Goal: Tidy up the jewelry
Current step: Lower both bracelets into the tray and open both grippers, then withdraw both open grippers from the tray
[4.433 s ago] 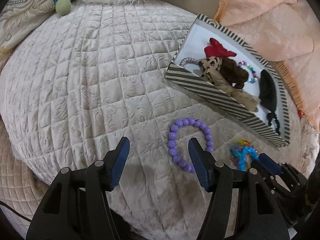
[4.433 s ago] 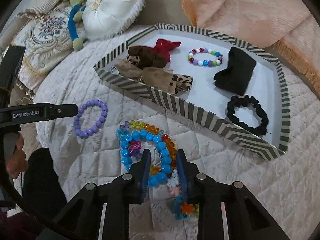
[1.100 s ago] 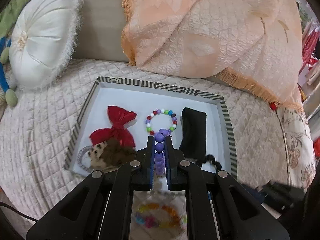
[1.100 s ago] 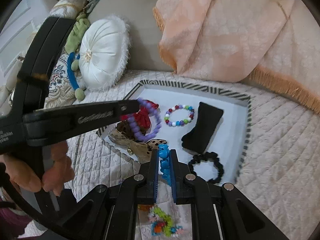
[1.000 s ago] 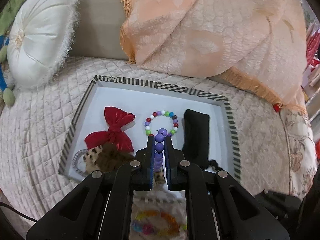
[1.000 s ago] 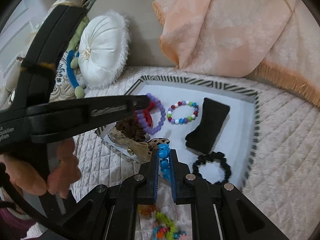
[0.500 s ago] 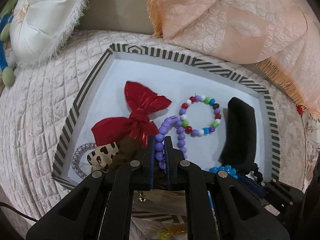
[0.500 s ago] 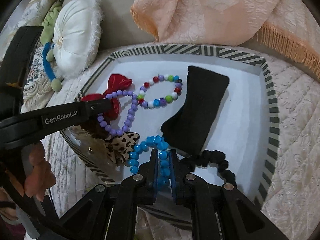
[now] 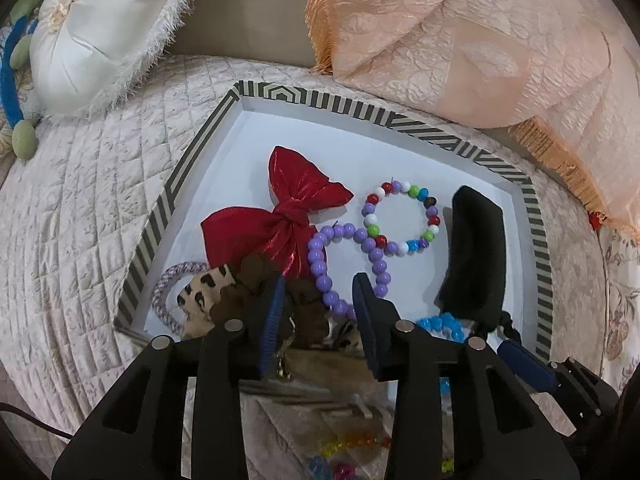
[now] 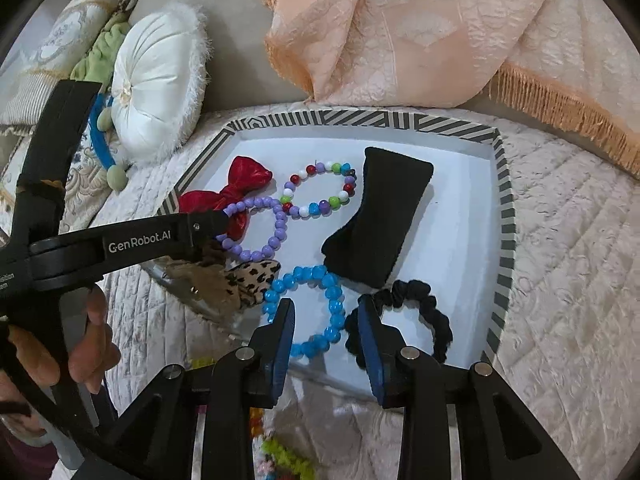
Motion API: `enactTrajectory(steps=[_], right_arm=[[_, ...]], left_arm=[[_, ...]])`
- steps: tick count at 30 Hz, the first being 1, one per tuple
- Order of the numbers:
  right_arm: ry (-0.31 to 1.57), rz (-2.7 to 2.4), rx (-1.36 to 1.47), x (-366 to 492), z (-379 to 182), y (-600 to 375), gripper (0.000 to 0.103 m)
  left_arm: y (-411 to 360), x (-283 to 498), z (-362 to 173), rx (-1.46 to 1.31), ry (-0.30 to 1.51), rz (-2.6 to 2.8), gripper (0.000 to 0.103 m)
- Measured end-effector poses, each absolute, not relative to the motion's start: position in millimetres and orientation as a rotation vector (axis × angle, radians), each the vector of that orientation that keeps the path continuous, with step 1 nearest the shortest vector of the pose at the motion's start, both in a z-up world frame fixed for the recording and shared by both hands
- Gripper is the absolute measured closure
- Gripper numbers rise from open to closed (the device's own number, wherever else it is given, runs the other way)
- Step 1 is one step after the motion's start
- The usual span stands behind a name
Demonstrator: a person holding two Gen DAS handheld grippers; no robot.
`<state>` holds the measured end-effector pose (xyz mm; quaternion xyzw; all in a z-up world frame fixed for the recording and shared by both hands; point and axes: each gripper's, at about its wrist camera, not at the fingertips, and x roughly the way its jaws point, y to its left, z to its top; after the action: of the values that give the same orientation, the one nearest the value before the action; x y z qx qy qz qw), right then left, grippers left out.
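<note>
A striped tray [image 9: 188, 160] [image 10: 502, 216] with a white floor lies on the quilted bed. In it lie a purple bead bracelet [image 9: 320, 268] [image 10: 276, 232], a blue bead bracelet [image 10: 332, 300] [image 9: 440, 326], a multicolour bead bracelet [image 9: 432, 216] [image 10: 332, 200], a red bow [image 9: 280, 216] [image 10: 244, 176], a black pouch [image 9: 476, 256] [image 10: 380, 216], a black scrunchie [image 10: 420, 300] and leopard and brown hair pieces [image 9: 208, 292] [image 10: 252, 276]. My left gripper [image 9: 318, 312] is open over the purple bracelet. My right gripper [image 10: 326, 322] is open over the blue bracelet.
A white round cushion [image 9: 100, 28] [image 10: 160, 80] lies at the back left. A peach fringed blanket [image 9: 480, 40] [image 10: 440, 32] lies behind the tray. More coloured beads [image 9: 348, 440] [image 10: 280, 456] lie on the quilt below the grippers.
Both grippers opened and let go: the purple bracelet and the blue bracelet now lie in the tray. Earlier each was picked off the quilt and carried over.
</note>
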<state>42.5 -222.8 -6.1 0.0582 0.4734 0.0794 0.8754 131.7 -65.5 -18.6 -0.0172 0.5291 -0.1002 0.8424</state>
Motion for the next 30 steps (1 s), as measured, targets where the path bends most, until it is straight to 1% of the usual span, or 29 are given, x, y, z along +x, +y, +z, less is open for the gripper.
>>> enactTrajectory(steps=[6, 11, 30], right_arm=[[0.968, 0.125, 0.130, 31, 1, -225, 0.071], [0.961, 0.094, 0.127, 25, 6, -226, 0.066], [0.948, 0.074, 0.146, -10, 17, -217, 0.063]], left_arm=[[-63, 113, -8, 0.012, 1.075, -0.186, 0.067], [-60, 98, 1, 0.035, 1.041, -0.171, 0.067], [-42, 53, 14, 0.055, 0.997, -0.155, 0.067]])
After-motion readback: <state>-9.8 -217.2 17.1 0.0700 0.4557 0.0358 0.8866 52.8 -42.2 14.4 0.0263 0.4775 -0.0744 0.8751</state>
